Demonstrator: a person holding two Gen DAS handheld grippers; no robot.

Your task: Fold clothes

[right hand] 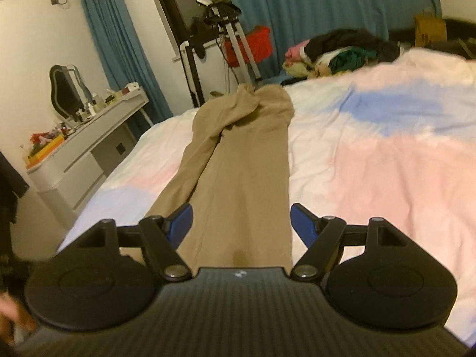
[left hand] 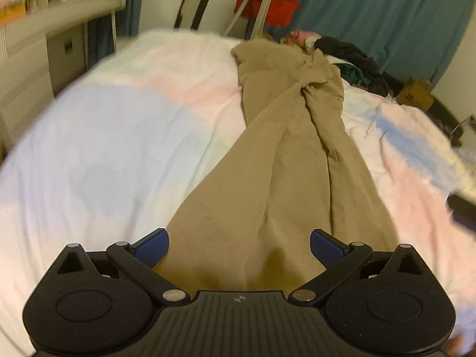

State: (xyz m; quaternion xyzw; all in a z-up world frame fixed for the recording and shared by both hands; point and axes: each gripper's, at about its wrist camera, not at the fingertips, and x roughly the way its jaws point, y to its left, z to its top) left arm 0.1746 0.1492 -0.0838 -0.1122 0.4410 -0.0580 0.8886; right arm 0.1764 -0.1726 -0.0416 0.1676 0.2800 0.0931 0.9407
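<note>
Left wrist view: my left gripper (left hand: 239, 250) is spread wide, khaki trousers (left hand: 285, 154) between its blue pads (left hand: 153, 251), nothing pinched.
Right gripper (right hand: 241, 224): likewise spread over the near trouser end, no grip.
Trousers: laid lengthwise on the pastel duvet (right hand: 372, 160), far end bunched and twisted (left hand: 309, 83).
Risk, twist: I judge any fold made now locks in the crossed legs.
Risk, grasp: closing too shallow could catch a single layer.
Risk, clothes pile (right hand: 342, 50): dragging far could snag it.
</note>
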